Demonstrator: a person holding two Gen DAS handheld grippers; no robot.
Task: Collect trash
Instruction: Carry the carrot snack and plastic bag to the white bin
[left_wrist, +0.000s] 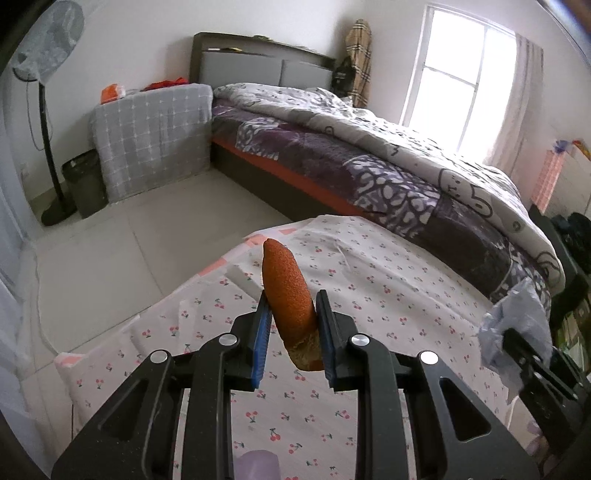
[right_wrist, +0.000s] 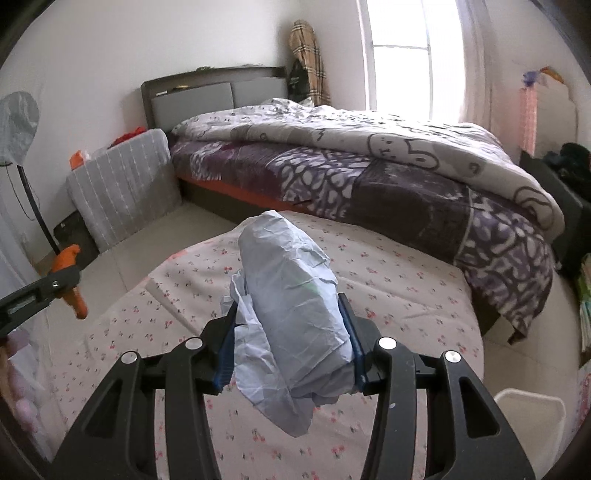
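Note:
My left gripper (left_wrist: 290, 299) is shut on a long orange peel piece (left_wrist: 284, 284), held upright above the cherry-print tablecloth (left_wrist: 369, 273). My right gripper (right_wrist: 288, 302) is shut on a crumpled pale blue tissue wad (right_wrist: 291, 295), held above the same cloth (right_wrist: 388, 266). In the left wrist view the right gripper with the tissue (left_wrist: 517, 314) shows at the far right. In the right wrist view the left gripper with the orange peel (right_wrist: 70, 258) shows at the far left.
A dark trash bin (left_wrist: 83, 181) stands on the floor by a fan stand (left_wrist: 48, 147) and a cloth-covered unit (left_wrist: 151, 136). A bed with a purple quilt (left_wrist: 369, 155) lies beyond the table. A white bin (right_wrist: 532, 413) sits low right.

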